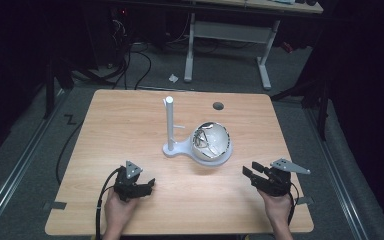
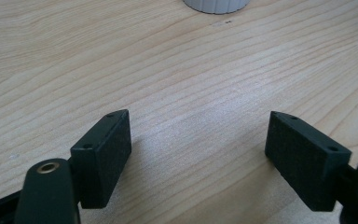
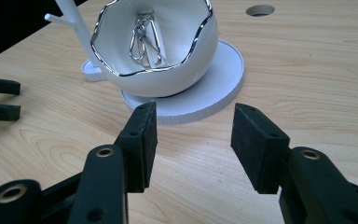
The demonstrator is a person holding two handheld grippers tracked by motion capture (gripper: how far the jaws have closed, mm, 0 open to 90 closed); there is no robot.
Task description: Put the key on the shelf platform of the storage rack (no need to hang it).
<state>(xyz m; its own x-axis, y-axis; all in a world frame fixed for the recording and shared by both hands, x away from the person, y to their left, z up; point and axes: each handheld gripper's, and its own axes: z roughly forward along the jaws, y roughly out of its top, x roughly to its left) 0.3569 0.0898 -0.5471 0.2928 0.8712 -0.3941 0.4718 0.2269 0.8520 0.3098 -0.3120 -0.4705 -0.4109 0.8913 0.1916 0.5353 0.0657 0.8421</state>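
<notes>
Grippers (image 1: 145, 184) (image 1: 254, 172) apart, bowl (image 1: 211, 141) between (untouched)

A dim lab: bare wooden table (image 1: 130, 130), floor cables (image 1: 130, 65), white desk frame (image 1: 230, 45) behind

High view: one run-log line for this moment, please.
left gripper: open, empty | right gripper: open, empty | white bowl: on stand base, holds metal clips, untouched
</notes>
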